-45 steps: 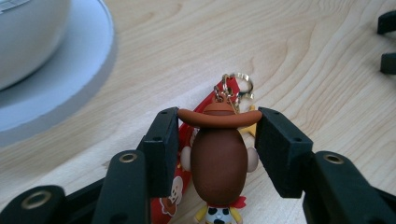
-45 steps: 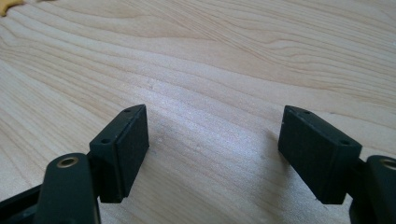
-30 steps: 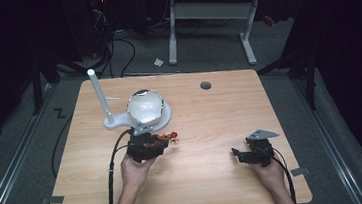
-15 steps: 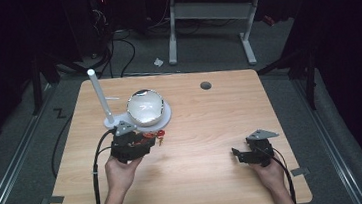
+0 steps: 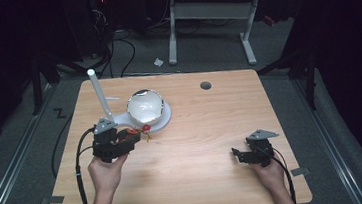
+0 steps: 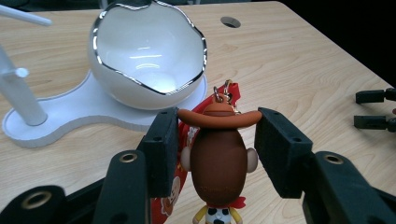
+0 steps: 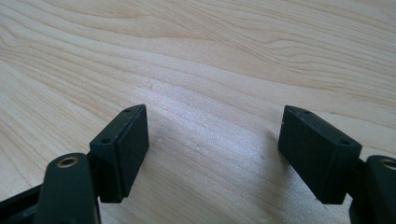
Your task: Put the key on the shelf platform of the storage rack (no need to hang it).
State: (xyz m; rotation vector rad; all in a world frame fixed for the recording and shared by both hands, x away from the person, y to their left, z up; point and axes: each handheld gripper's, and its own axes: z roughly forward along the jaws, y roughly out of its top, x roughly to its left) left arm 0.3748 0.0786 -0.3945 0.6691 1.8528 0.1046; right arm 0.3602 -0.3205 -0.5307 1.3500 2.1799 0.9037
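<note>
**Status: figure gripped, placement outstanding**

1. Near right. The right gripper (image 5: 247,155) rests low over the near right part of the table (image 5: 211,179). In the right gripper view its jaws stand wide apart with bare wood between them; it holds nothing and is well apart from the work.

2. Near left. The left gripper (image 5: 127,140) is closed on a keychain figure (image 6: 219,158), a small cowboy doll with a brown hat. In the left gripper view both pads press the brim of the hat from either side, the key ring (image 6: 223,88) points away from the hand, and a red strap (image 6: 180,186) hangs beside the left pad. The figure appears to be off the table, carried by the grip alone.

3. Beyond the figure. A white egg-shaped bowl (image 5: 145,107) with a silver cracked rim sits on a white stand (image 5: 163,121). A white post (image 5: 99,96) rises from the left end of the stand. The figure is just in front of the stand, near its edge; the bowl looks empty.

4. Judgement. The pickup is complete. What remains is probably to deliver the figure to the stand, into the bowl or onto the post, and then release.
</note>
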